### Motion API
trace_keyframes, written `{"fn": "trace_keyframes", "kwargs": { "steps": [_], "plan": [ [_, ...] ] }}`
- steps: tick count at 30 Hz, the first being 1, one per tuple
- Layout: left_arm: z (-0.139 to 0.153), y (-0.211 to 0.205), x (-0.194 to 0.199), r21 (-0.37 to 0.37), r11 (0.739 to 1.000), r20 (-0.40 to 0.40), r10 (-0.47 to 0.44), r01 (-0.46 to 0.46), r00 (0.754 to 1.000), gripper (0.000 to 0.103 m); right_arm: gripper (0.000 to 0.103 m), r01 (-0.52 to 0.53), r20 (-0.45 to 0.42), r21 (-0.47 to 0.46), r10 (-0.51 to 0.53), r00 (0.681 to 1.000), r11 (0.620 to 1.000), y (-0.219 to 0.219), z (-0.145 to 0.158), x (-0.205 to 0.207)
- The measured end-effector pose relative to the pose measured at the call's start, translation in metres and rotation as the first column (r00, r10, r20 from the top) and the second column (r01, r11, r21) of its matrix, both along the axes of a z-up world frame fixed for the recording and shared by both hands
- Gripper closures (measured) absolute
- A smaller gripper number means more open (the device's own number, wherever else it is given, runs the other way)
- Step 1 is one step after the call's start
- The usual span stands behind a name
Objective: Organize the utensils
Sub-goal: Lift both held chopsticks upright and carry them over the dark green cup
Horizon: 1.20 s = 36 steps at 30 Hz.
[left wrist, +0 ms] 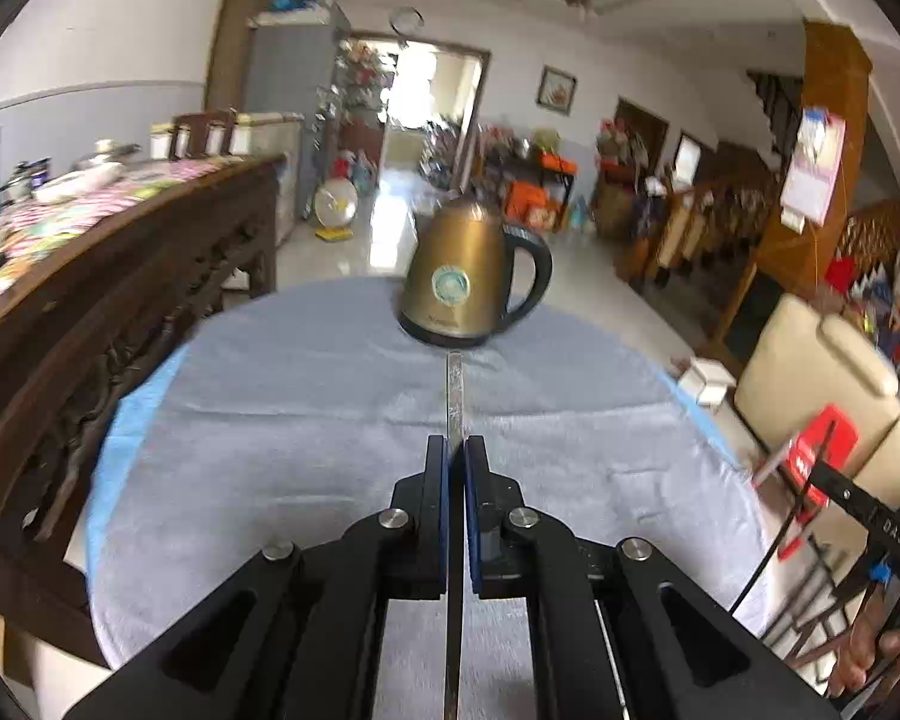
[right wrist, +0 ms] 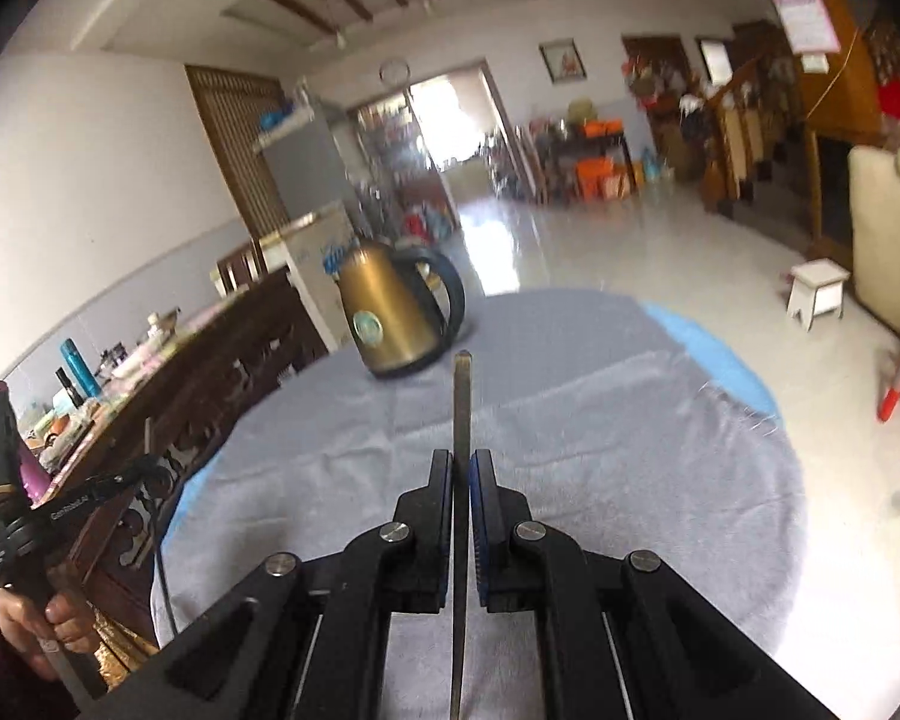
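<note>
My left gripper (left wrist: pixel 456 450) is shut on a thin metal utensil handle (left wrist: pixel 453 396) that sticks out forward above the table, its end pointing at the kettle. My right gripper (right wrist: pixel 463 463) is shut on a second thin metal utensil handle (right wrist: pixel 462 402), also held above the table. The working ends of both utensils are hidden behind the grippers, so I cannot tell their kind. The other hand and gripper body show at the right edge of the left wrist view (left wrist: pixel 870 540) and the left edge of the right wrist view (right wrist: pixel 12 540).
A round table with a grey-blue towel (left wrist: pixel 306 432) (right wrist: pixel 630 450) lies below both grippers. A gold electric kettle (left wrist: pixel 468 276) (right wrist: pixel 390 318) stands at its far side. A dark carved wooden sideboard (left wrist: pixel 90 312) is on the left, a cream sofa (left wrist: pixel 822 384) and white stool (right wrist: pixel 816 294) on the right.
</note>
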<state>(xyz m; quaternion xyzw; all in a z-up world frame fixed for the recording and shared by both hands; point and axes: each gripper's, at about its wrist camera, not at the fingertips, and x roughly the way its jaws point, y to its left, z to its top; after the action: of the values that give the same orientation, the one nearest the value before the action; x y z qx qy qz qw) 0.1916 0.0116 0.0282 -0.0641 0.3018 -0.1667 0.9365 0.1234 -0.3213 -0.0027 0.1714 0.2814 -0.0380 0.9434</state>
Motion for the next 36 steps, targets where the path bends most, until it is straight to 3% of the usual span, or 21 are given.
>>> {"fn": "trace_keyframes", "kwargs": {
  "steps": [9,19,24,36],
  "plan": [
    [0.015,0.022,-0.066,-0.054,0.997,0.066,0.061,-0.058,0.996,0.098,0.096,0.018,0.109,-0.030,-0.015,0.994,0.999,0.021,0.035,-0.057],
    [0.046,0.017,-0.130,-0.080,0.997,0.203,0.037,-0.021,0.978,0.098,0.096,-0.027,0.185,-0.057,0.037,0.982,0.998,0.054,0.063,-0.092],
    [0.056,0.010,-0.143,-0.068,0.998,0.252,0.033,-0.016,0.967,0.098,0.096,-0.038,0.224,-0.078,0.054,0.973,0.996,0.068,0.073,-0.103],
    [0.048,0.000,-0.142,-0.021,0.997,0.228,0.071,-0.068,0.971,0.098,0.096,-0.067,0.210,-0.049,0.075,0.975,0.997,0.072,0.064,-0.101]
  ]
}}
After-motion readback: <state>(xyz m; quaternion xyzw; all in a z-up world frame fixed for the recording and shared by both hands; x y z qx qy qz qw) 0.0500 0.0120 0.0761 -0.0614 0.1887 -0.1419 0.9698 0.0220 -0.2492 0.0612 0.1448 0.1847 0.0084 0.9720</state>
